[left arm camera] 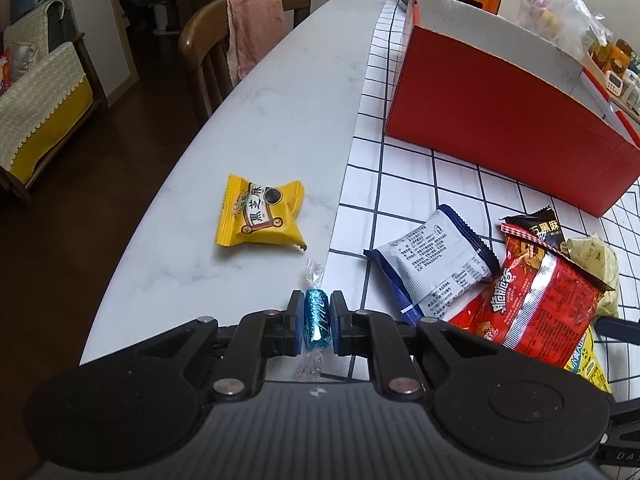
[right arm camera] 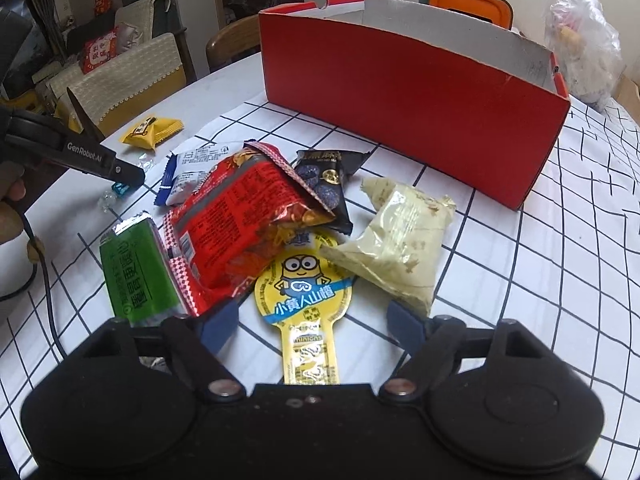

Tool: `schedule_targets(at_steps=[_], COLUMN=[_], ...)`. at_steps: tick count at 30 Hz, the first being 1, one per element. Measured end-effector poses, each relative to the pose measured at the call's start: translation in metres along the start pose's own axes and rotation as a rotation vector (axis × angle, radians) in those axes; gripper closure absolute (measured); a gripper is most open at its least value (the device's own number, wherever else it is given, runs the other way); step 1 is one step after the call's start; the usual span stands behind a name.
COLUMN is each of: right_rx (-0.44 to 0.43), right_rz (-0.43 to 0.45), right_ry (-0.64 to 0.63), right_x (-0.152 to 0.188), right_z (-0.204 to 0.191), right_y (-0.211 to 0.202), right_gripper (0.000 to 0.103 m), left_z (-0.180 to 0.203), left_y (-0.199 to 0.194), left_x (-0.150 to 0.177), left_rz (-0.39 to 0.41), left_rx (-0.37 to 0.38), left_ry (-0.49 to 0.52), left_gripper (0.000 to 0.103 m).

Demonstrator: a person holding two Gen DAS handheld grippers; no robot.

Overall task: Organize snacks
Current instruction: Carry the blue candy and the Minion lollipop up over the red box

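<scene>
Snack packets (right arm camera: 256, 216) lie before the box (right arm camera: 400, 112).

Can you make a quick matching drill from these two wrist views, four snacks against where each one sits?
Things:
1. blue foil candy
2. yellow pastry packet
3. Minion lollipop pack
4. green packet

Places:
A. alone on the bare marble tabletop, off the grid cloth
B. between the open pads of the right gripper
C. clamped in the left gripper
D. left end of the pile, beside the red chip bag

Pairs: 1-C, 2-A, 3-B, 4-D
</scene>
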State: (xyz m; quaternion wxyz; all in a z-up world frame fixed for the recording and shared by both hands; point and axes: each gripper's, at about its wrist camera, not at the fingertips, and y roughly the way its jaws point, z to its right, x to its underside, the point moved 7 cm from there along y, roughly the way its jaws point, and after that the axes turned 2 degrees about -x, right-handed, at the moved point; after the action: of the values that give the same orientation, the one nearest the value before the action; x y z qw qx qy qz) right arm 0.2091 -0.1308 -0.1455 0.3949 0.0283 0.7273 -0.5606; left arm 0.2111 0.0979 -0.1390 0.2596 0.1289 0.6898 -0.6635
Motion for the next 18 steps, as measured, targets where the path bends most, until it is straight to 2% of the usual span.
schedule_targets(at_steps=[5,10,18], right_rx=[0.011,0.015,0.001], right_rz=[0.01,0.017,0.027], right_ry=[-0.013,-0.028,-0.004], right_x=[-0.003,-0.004,0.006], right_z=[-0.002,-0.004,-0.005], right_y=[0.001,-0.001,-0.015], right_gripper=[0.033,0.052,0.052], left_z=[0.003,0.005,0.0], left_y=[-0.001,-0.003,-0.008], left_x=[0.003,0.005,0.011], left_rz=[0.007,0.013,0.009], left_rx=[-0.006,-0.02,-0.005], left_ry=[0.022,0.038,0.01], left_gripper=[0.09,0.091,0.09])
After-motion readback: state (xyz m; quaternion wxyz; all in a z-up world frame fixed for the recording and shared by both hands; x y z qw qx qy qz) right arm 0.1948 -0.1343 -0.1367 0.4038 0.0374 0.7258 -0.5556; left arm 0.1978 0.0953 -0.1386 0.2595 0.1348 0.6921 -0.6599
